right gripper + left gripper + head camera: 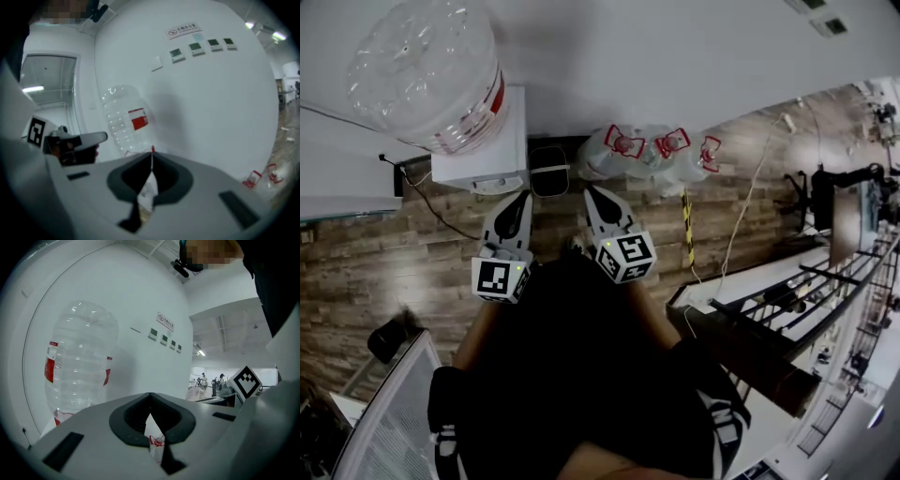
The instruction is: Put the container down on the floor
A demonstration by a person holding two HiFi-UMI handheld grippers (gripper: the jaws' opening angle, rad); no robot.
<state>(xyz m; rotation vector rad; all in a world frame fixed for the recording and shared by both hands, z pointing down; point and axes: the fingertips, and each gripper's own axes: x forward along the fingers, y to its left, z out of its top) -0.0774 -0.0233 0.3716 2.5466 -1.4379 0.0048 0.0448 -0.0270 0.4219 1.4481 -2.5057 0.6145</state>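
A large clear water bottle (pixel 427 75) with a red label stands upside down on a white dispenser (pixel 483 155) against the wall. It also shows in the left gripper view (pixel 79 362) and the right gripper view (pixel 124 122). Several clear jugs with red caps (pixel 647 155) lie on the wood floor by the wall. My left gripper (pixel 517 202) (pixel 150 397) and right gripper (pixel 595 197) (pixel 151 157) are held side by side in front of the person's body. They point at the wall between the dispenser and the jugs. Both are shut and empty, clear of every bottle.
A dark bin (pixel 548 171) sits beside the dispenser's base. A cable (pixel 431 206) runs over the floor at the left. A yellow-black strip (pixel 687 225) lies right of the jugs. Black railings (pixel 769 300) stand at the right, a mesh chair (pixel 384 412) at the lower left.
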